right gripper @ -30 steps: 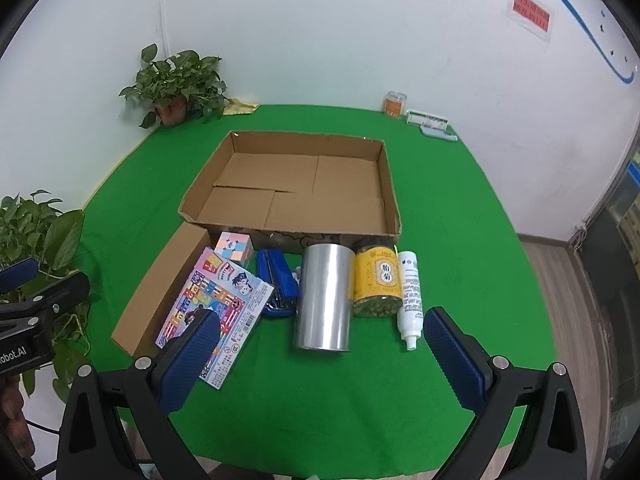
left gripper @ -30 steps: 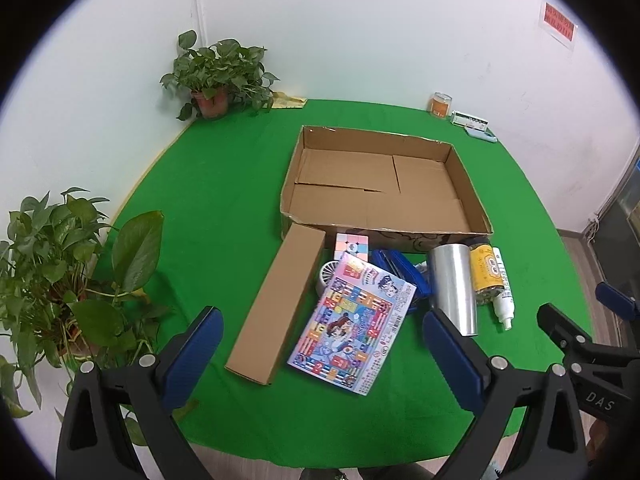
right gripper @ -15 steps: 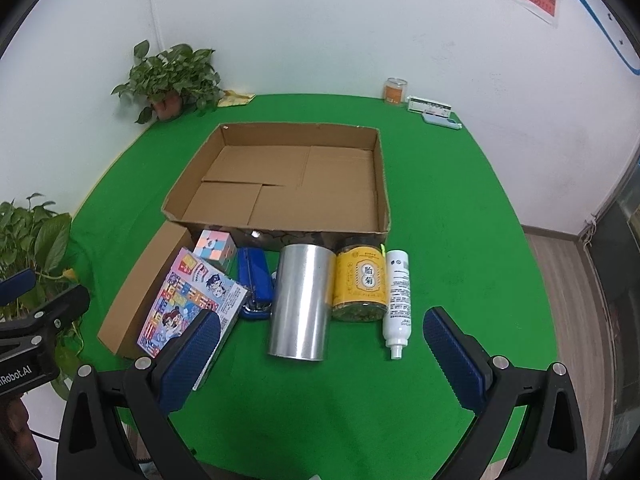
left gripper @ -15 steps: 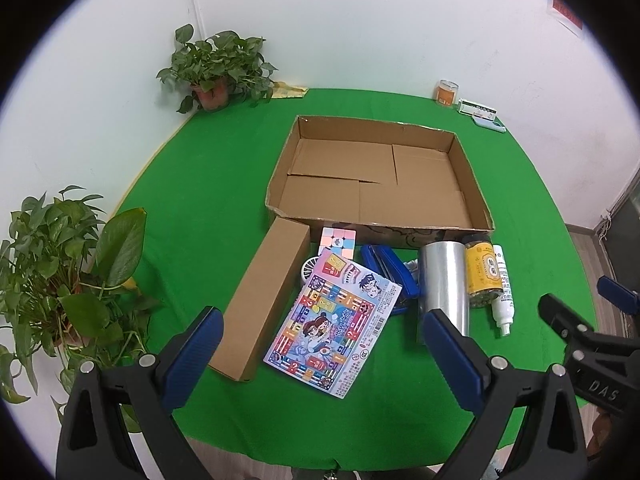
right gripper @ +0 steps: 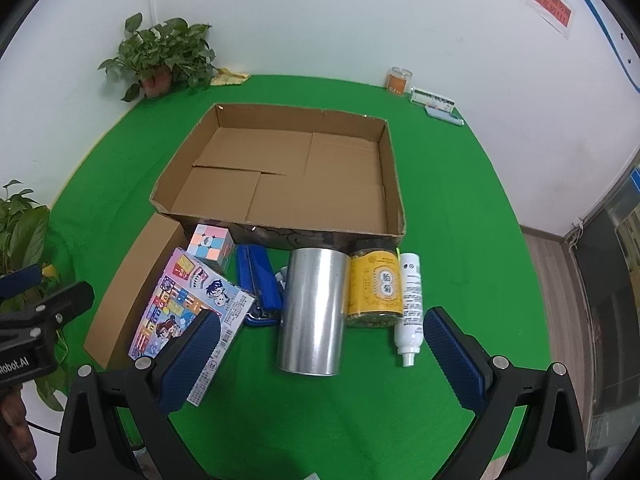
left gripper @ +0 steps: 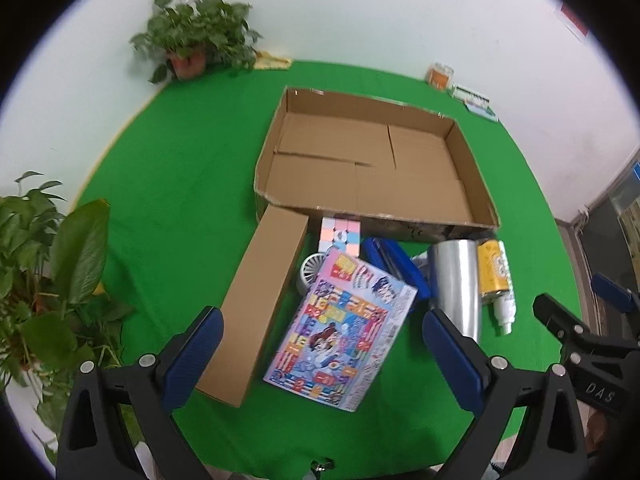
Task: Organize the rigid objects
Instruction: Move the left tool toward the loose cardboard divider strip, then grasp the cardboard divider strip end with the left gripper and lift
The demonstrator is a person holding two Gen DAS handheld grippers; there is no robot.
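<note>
An open shallow cardboard box (left gripper: 472, 168) (right gripper: 394, 184) lies on the green table. In front of it lie a long brown carton (left gripper: 256, 304) (right gripper: 128, 288), a colourful game box (left gripper: 340, 332) (right gripper: 188, 312), a pastel cube (left gripper: 340, 234) (right gripper: 210, 244), a blue stapler (left gripper: 394, 264) (right gripper: 258, 280), a silver can (left gripper: 456, 284) (right gripper: 314, 312), a yellow jar (left gripper: 490, 272) (right gripper: 376, 284) and a white bottle (left gripper: 505, 300) (right gripper: 412, 300). My left gripper (left gripper: 320, 354) hovers open above the game box. My right gripper (right gripper: 320, 354) hovers open above the silver can.
Potted plants stand at the table's back left (left gripper: 192, 40) (right gripper: 160, 56) and near left (left gripper: 44, 264) (right gripper: 20, 228). An orange jar (left gripper: 440, 76) (right gripper: 398, 80) and small flat items (right gripper: 434, 100) sit at the back right. A small white round object (left gripper: 312, 272) lies under the game box's corner.
Both grippers have moved forward and lower toward the objects, which appear larger now. Nothing on the table has moved, and both grippers stay open.
</note>
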